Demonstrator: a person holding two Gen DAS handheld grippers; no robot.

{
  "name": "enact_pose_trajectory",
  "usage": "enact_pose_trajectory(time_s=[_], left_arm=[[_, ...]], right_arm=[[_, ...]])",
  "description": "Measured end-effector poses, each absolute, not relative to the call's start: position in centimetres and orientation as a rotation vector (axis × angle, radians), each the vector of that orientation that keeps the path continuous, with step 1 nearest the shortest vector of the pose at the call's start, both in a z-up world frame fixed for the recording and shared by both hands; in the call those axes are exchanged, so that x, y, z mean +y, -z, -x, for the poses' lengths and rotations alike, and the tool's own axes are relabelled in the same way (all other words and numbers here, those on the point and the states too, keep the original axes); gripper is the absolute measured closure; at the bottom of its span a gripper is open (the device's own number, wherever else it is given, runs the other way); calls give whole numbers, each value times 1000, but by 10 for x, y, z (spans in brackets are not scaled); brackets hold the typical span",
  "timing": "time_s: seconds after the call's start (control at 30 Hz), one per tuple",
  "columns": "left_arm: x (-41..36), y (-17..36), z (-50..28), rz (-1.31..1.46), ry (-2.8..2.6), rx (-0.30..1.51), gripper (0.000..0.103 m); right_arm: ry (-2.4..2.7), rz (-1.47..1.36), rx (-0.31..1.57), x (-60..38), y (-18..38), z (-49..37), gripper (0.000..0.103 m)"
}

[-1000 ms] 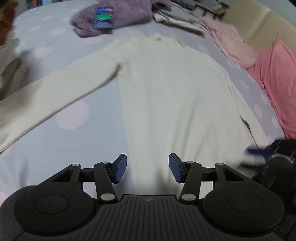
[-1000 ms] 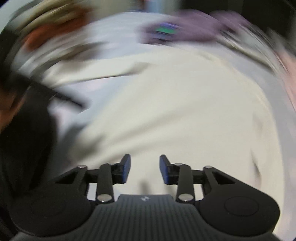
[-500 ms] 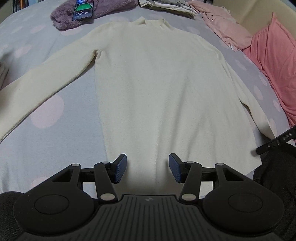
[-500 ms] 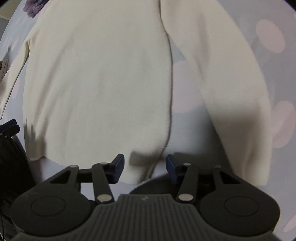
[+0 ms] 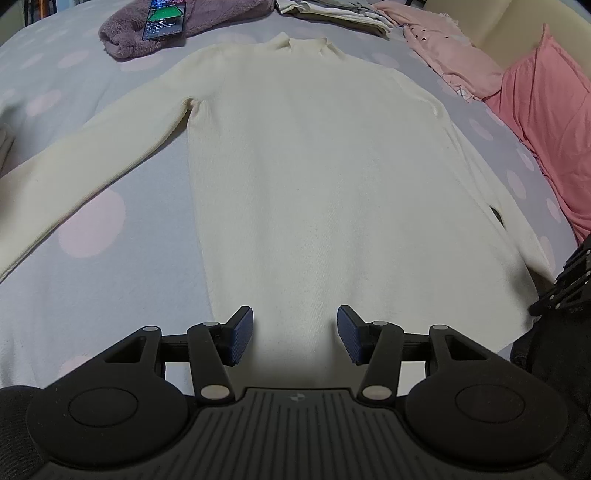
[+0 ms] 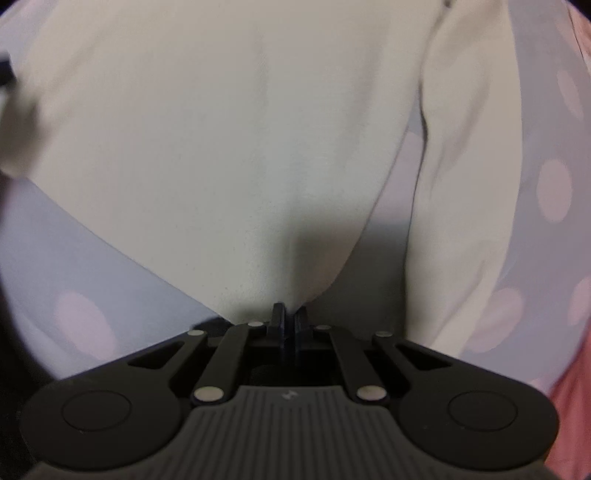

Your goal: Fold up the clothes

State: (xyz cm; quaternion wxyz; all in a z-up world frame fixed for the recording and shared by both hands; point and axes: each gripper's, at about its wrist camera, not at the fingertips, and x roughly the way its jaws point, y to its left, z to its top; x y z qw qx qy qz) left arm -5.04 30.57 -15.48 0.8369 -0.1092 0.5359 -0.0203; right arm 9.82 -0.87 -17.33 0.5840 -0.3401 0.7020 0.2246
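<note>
A cream sweater point(image 5: 317, 162) lies flat on a lilac bedspread point(image 5: 92, 295) dotted pink — a mauve fleece point(image 5: 207, 18), phone point(image 5: 164, 18) and pink clothes point(image 5: 554, 122) around it. The left gripper point(image 5: 294, 334) hovers parted over the hem; the right gripper point(image 6: 290, 325) — jaws just closed — pinches the hem corner.

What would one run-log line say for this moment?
stage: grasping hem | right gripper: shut on cream sweater hem corner | left gripper: open over hem | sweater: flat on bed

The phone point(image 5: 164, 18) screen shows text too small to read.
</note>
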Motion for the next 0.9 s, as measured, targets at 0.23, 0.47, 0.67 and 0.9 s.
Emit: enact_pose_trajectory(time_s=[0.23,0.47,0.67,0.9], left_arm=[[307,156,50,217,50,1144,55],[298,156,42,236,86,1125,55],[275,156,24,214,110,1125,55],[242,162,11,170,150,1151,55]], right_arm=[[-503,956,1724,5,213,-92,98],[-526,479,1633,-55,163,-117,60],[-447,108,1382,-164,122,-125,61],[-389,-42,1274,-235,124,-93,65]])
